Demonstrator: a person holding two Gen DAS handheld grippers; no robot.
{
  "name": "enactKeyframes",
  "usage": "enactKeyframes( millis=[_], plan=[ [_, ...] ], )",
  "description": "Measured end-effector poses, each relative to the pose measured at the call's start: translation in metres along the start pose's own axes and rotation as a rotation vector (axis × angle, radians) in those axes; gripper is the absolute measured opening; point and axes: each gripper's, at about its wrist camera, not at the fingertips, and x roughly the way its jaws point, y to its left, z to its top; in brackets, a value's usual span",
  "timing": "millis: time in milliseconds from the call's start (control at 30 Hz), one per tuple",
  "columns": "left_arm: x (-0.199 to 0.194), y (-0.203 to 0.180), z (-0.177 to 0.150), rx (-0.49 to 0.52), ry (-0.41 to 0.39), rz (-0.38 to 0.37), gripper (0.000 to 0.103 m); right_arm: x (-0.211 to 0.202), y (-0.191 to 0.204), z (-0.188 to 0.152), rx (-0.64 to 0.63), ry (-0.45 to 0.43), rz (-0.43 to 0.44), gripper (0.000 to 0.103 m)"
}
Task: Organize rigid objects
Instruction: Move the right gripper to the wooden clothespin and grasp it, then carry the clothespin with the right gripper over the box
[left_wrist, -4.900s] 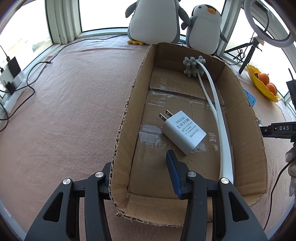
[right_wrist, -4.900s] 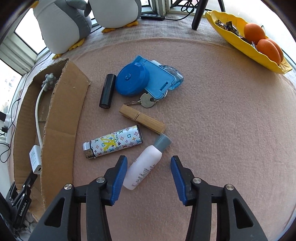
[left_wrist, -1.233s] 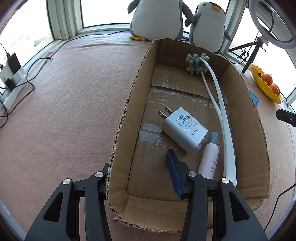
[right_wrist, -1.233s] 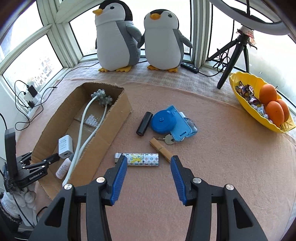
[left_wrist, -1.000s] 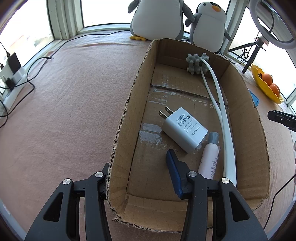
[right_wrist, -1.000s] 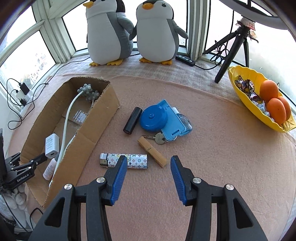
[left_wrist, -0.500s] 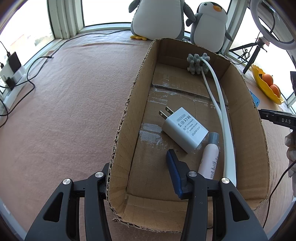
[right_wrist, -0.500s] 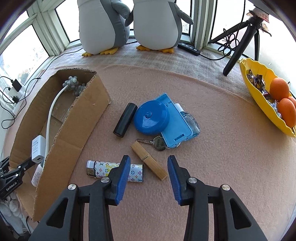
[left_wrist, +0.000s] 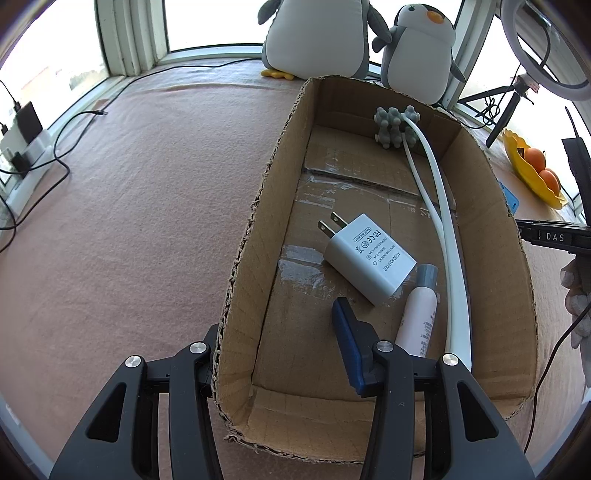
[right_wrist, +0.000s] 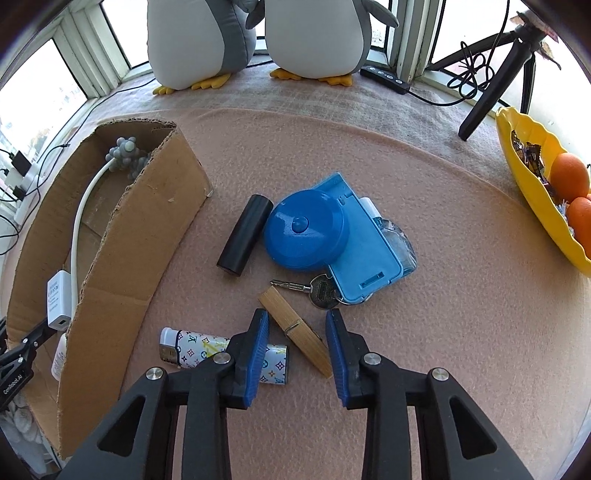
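I have the right gripper (right_wrist: 295, 347) lowered over the wooden clothespin (right_wrist: 295, 330); its jaws have just been closing and straddle the clothespin without pressing it yet. The step in hand is picking it up for the cardboard box (right_wrist: 122, 266). Next I judge I must sink slightly, clench across its width, then lift clear of the patterned lighter (right_wrist: 195, 350) just beside it.

My left gripper (left_wrist: 280, 343) is clamped on the box's near wall (left_wrist: 240, 280). Only the left view shows the box floor: the white charger (left_wrist: 367, 258) and small bottle (left_wrist: 417, 314). Only the right view shows the remaining loose items.
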Motion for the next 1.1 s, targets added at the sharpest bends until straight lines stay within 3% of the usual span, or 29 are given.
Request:
enactKeyframes(
  millis=[433,1100],
  plan=[
    [0.0,-0.001,0.001,-0.001,0.001,0.0,0.046,-0.002,0.002,-0.008,-0.029,0.03,-0.014,0.012],
    [-0.001,-0.002,0.001,-0.009,-0.004,-0.008,0.046,-0.051,0.009,-0.021,0.024,-0.078,0.014,0.011]
  ],
)
